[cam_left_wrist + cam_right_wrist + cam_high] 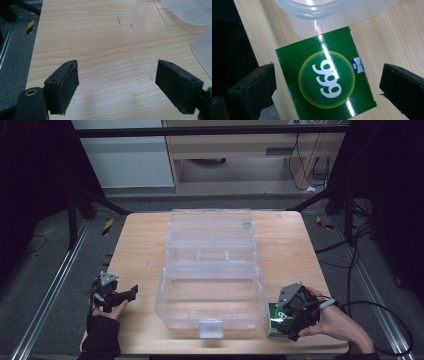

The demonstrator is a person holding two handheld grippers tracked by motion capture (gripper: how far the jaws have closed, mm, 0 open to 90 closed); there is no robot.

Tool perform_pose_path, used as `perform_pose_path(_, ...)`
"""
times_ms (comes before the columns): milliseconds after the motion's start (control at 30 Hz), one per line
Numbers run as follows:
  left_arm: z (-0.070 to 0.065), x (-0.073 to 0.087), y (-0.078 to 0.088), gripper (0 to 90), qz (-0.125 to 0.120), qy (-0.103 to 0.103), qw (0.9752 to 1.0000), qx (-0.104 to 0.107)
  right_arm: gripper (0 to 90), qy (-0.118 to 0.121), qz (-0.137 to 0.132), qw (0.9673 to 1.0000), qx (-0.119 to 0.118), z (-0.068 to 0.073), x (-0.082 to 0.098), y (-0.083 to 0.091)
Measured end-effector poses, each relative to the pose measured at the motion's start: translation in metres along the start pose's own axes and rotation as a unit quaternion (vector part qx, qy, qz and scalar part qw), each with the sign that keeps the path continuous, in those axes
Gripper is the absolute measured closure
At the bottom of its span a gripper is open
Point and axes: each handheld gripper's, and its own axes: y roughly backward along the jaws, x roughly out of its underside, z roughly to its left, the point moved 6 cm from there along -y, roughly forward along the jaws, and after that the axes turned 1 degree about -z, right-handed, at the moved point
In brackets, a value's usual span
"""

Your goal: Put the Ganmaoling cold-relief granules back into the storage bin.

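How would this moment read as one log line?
right tongs: open over green box | left tongs: open, idle | clear case: open

Dim room, grey carpet floor [45,245]; pale wood cabinet [240,145] beyond desk's [145,245] far edge, black frame bars [210,130] w/ cables.

Clear plastic container [210,292] mid-way across the wooden table [142,250], lid laid open toward the far edge, front latch at the near edge. Yellow-black tape marks [107,226] on the grey floor off both far corners. Black cables [357,265] off the right edge. Pale wooden cabinet [240,145] beyond the far edge.
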Motion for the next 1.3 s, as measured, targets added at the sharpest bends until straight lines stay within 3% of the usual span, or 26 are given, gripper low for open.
perform_pose_path(533,0.0,0.0,-0.001,18.0,0.0,-0.002,1.0,0.0,1.5,0.022,0.027,0.9992,-0.018,0.0,0.005,-0.02)
perform_pose_path(700,0.0,0.0,-0.001,18.0,0.0,-0.002,1.0,0.0,2.2,0.023,0.032,0.999,-0.024,-0.003,0.006,-0.025)
perform_pose_path(733,0.001,0.0,-0.001,18.0,0.0,-0.002,1.0,0.0,2.3,0.013,0.037,0.9988,-0.03,-0.002,0.007,-0.026)
perform_pose_path(900,0.0,0.0,-0.001,18.0,0.001,-0.003,1.0,0.0,3.1,0.035,0.052,0.9976,-0.031,-0.003,0.011,-0.035)
perform_pose_path(1033,0.0,0.0,-0.002,18.0,0.001,-0.005,1.0,0.0,3.8,0.03,0.058,0.9972,-0.038,-0.002,0.011,-0.036)
perform_pose_path(1133,0.0,0.0,-0.002,18.0,0.001,-0.005,1.0,0.0,4.7,0.046,0.067,0.9958,-0.043,-0.003,0.011,-0.04)
perform_pose_path(1300,0.0,0.0,-0.001,18.0,0.001,-0.004,1.0,0.0,6.0,0.052,0.076,0.9945,-0.048,-0.003,0.012,-0.043)
